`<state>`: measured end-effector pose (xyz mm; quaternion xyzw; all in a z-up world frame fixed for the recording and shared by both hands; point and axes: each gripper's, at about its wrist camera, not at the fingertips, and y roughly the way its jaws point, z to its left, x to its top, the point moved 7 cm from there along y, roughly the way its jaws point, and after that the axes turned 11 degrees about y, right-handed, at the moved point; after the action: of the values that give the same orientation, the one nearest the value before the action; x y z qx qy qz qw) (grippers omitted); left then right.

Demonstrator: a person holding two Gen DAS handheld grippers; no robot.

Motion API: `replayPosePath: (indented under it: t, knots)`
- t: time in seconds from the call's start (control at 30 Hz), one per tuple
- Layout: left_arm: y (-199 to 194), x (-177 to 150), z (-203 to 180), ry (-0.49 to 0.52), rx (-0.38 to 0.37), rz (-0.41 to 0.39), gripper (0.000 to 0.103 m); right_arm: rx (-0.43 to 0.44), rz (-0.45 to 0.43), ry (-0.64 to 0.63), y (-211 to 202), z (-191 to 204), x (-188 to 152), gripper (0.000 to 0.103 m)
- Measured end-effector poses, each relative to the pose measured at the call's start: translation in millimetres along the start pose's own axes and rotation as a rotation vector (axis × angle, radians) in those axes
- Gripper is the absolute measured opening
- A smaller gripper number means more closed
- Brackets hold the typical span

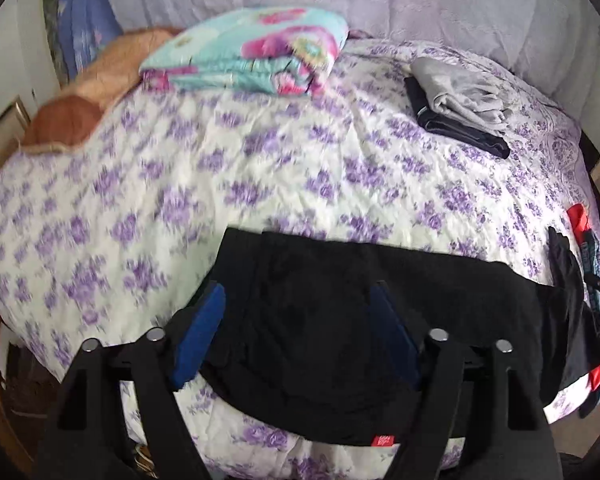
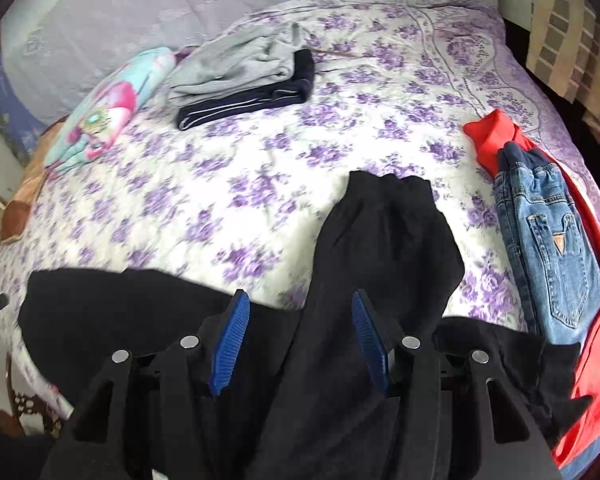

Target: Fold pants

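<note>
Black pants (image 1: 340, 320) are seen spread on the floral bedspread (image 1: 260, 168) in the lower half of both frames, long axis running left to right, directly beneath the left gripper (image 1: 296, 336) and right gripper (image 2: 300, 344), whose jaws stand apart, clamped on nothing.

light: soft, even daylight, no hard shadows | blur: my views smear the bedspread (image 1: 260, 168) flowers at left | edges: fisheye bend, dark corners | black pants (image 2: 384, 232) lose detail
</note>
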<state>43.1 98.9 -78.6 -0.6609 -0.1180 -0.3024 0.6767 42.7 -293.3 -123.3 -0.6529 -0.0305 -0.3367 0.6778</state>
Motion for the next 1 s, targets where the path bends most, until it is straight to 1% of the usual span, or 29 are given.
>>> replayPosePath:
  t: [0.03, 0.07, 0.1, 0.13, 0.2, 0.27, 0.3, 0.37, 0.43, 0.5, 0.6, 0.67, 0.77, 1.0]
  knots:
    - [-7.5, 9.7, -7.3, 0.025, 0.023, -0.031, 0.087, -0.020, -0.004, 0.004, 10.2, 4.4, 5.3, 0.056]
    - [-15.0, 19.1, -15.0, 0.050, 0.049, -0.062, 0.092, -0.045, -0.005, 0.003, 21.5, 8.0, 11.6, 0.059]
    - [-20.4, 25.6, -20.9, 0.067, 0.064, -0.080, 0.093, -0.070, -0.004, -0.003, 32.3, 10.5, 18.8, 0.063]
    - [-24.0, 31.5, -27.3, 0.080, 0.073, -0.093, 0.093, -0.100, -0.004, -0.015, 43.3, 13.4, 21.8, 0.064]
    - [-28.0, 39.4, -36.3, 0.082, 0.061, -0.103, 0.094, -0.175, 0.019, -0.057, 72.1, 16.2, 23.9, 0.064]
    - [-29.2, 41.3, -41.3, 0.056, 0.037, -0.102, 0.095, -0.264, 0.032, -0.115, 89.8, 14.3, 19.2, 0.064]
    - [-27.4, 40.1, -42.0, 0.040, 0.020, -0.094, 0.095, -0.293, 0.035, -0.131, 96.2, 11.0, 17.8, 0.064]
    - [-21.1, 35.5, -42.9, 0.017, -0.009, -0.069, 0.095, -0.311, 0.052, -0.141, 101.9, 6.7, 11.5, 0.063]
    - [-12.1, 29.6, -39.1, -0.007, -0.025, -0.038, 0.095, -0.296, 0.063, -0.137, 104.4, 3.3, 8.8, 0.054]
    - [-3.1, 25.6, -35.2, -0.031, -0.038, -0.009, 0.096, -0.269, 0.074, -0.129, 105.4, -1.0, 7.8, 0.027]
    - [3.9, 26.4, -33.1, -0.067, -0.075, 0.009, 0.096, -0.247, 0.068, -0.108, 99.1, -8.2, 8.3, 0.017]
    - [7.1, 28.8, -35.9, -0.071, -0.090, 0.015, 0.096, -0.245, 0.051, -0.115, 91.9, -9.5, 8.6, 0.012]
    - [10.3, 33.3, -43.0, -0.048, -0.104, 0.016, 0.096, -0.254, 0.019, -0.126, 79.9, -9.7, 8.8, 0.008]
    - [16.7, 40.6, -62.1, 0.006, -0.146, 0.020, 0.096, -0.252, -0.041, -0.085, 51.5, -19.9, 8.0, 0.004]
